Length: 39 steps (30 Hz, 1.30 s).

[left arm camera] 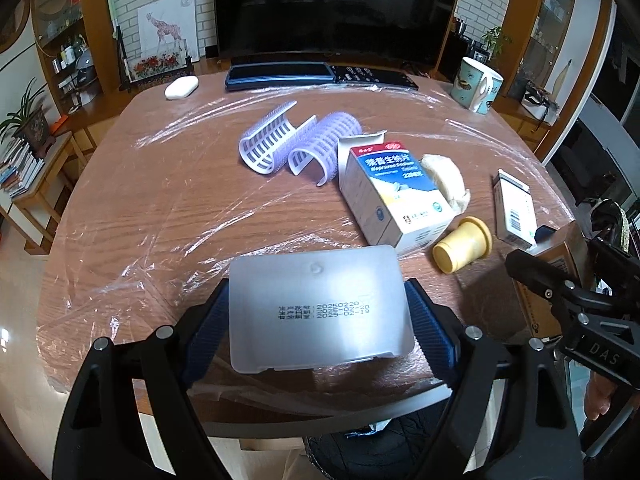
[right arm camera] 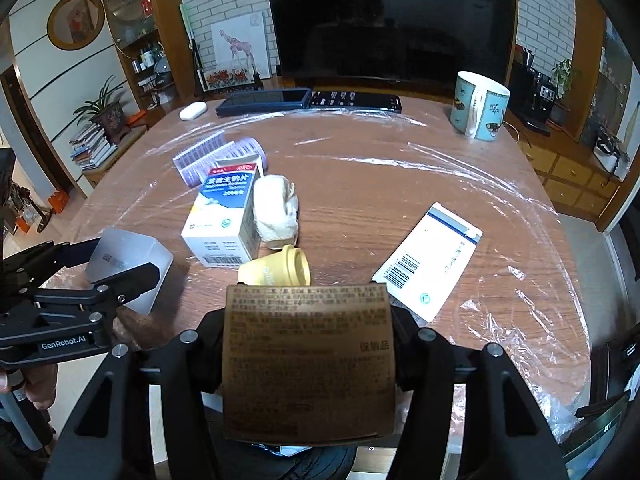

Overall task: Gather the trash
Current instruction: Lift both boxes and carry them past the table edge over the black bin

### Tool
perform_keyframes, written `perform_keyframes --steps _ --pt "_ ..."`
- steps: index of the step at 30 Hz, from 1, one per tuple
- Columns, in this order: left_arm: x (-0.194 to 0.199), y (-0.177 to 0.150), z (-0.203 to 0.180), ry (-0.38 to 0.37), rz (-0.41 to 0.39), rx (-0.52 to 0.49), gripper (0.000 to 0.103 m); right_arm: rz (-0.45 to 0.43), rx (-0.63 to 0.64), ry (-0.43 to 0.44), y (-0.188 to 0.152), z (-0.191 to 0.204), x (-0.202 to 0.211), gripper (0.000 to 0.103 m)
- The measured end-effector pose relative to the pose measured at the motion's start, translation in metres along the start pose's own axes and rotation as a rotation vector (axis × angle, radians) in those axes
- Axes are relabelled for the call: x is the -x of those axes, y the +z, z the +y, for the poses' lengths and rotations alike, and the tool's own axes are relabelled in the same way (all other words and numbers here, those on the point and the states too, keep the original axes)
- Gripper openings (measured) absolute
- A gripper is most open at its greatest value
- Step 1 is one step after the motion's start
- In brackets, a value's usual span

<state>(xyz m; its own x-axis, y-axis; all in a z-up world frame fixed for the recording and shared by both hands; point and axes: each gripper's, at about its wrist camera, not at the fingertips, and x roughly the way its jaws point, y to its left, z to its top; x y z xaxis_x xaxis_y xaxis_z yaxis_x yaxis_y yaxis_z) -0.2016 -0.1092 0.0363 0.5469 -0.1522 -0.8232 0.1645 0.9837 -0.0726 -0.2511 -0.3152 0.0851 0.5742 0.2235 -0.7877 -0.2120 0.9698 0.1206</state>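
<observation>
A potted plant (right arm camera: 105, 109) stands left of the plastic-wrapped wooden bench (right arm camera: 360, 184), a dark television (right arm camera: 390, 20) behind it. Left tongs (left arm camera: 318, 312) pinch a frosted plastic box (left arm camera: 318, 308) over the near edge. Right tongs (right arm camera: 308, 360) pinch a brown carton (right arm camera: 308, 360); a mug (right arm camera: 478, 106) sits far right.

left gripper (left arm camera: 316, 312) showing matte black linkage arms, silver rivets, blue ribbed finger pads (left arm camera: 430, 332), right gripper (right arm camera: 308, 340) black too, carrying white "GenRobot.AI" lettering

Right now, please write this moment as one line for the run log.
left gripper: shut on frosted plastic case | right gripper: shut on brown box | on table: medicine box, yellow cup
</observation>
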Motion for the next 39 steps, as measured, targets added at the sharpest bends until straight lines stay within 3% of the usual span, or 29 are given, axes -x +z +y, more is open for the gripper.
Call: perform_keyframes --steps 20,39 --pt "0.034 -0.012 -0.011 -0.032 -0.032 -0.032 0.085 -0.028 -0.008 0.051 -0.021 0.003 0.040 0.058" --pt "0.047 -0.048 -0.042 -0.074 0.007 -0.139 0.085 0.044 0.004 0.075 -0.063 0.004 0.054 0.058"
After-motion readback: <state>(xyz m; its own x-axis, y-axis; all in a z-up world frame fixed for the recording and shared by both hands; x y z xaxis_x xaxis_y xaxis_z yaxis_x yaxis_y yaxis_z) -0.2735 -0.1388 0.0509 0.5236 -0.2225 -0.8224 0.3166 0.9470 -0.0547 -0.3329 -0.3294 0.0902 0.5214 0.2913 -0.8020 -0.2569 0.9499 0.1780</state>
